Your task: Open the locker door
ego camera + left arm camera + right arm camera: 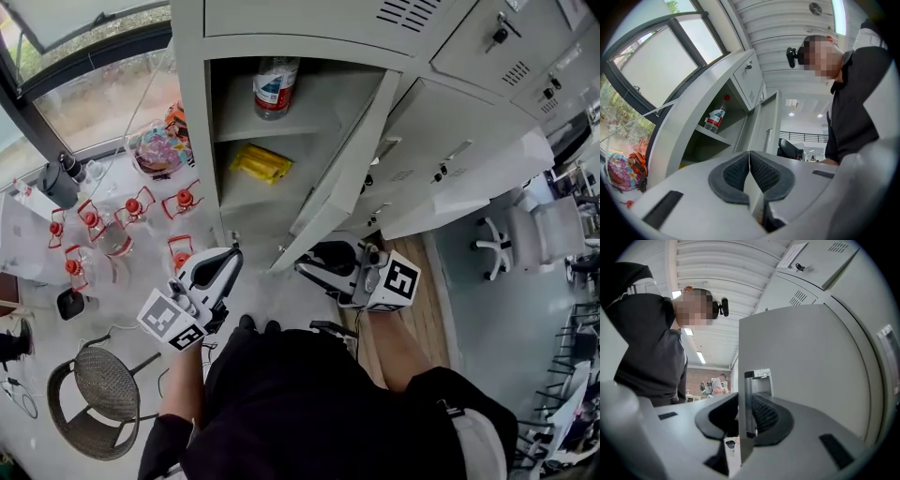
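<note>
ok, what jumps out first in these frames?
The grey metal locker door stands swung open, its free edge between the right gripper's parted jaws. Inside, a clear plastic bottle with a red-and-white label stands on the upper shelf, and a yellow packet lies on the shelf below. The left gripper, held low off to the left, is shut and empty.

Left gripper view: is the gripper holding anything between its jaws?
No, the left gripper has its pads pressed together with nothing between them.
</note>
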Available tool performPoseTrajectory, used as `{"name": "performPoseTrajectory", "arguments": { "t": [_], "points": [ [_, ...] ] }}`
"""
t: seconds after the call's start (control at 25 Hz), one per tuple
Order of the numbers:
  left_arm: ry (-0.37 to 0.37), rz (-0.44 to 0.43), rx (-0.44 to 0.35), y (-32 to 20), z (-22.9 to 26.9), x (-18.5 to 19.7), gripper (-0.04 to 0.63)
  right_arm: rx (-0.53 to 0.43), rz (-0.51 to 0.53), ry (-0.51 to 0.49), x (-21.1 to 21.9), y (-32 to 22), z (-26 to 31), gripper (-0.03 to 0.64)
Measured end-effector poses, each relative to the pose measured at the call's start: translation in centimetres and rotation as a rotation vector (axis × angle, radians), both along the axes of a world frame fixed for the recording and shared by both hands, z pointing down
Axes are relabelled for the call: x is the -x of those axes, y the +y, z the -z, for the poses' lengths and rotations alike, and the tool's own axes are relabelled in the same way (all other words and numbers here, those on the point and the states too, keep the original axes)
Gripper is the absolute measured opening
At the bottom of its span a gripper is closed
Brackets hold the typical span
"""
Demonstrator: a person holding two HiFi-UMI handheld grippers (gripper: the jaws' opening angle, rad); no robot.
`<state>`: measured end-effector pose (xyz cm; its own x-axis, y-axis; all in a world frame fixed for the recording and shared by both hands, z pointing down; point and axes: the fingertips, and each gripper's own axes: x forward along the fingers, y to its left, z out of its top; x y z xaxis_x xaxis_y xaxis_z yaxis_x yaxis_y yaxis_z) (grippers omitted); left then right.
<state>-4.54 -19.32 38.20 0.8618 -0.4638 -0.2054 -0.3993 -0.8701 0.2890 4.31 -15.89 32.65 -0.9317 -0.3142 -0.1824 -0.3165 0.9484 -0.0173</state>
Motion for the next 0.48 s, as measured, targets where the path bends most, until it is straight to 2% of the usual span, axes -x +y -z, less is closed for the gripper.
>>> {"name": "performPoseTrajectory", "arguments": {
  "t": [0.24, 0.48],
  "points": [
    [0.003, -0.054, -0.003, 0.44, -0.7, -0.99, 0.018, -0.003, 0.018, -0.018, 0.17, -0.04, -0.05, 0.098],
    [-0.004, 0.009, -0.013, 0.54, -0.67, -0.57, 0.018, -0.013, 0.059, -0.019, -0.27, 0.28, -0.1, 0.095]
  ]
}}
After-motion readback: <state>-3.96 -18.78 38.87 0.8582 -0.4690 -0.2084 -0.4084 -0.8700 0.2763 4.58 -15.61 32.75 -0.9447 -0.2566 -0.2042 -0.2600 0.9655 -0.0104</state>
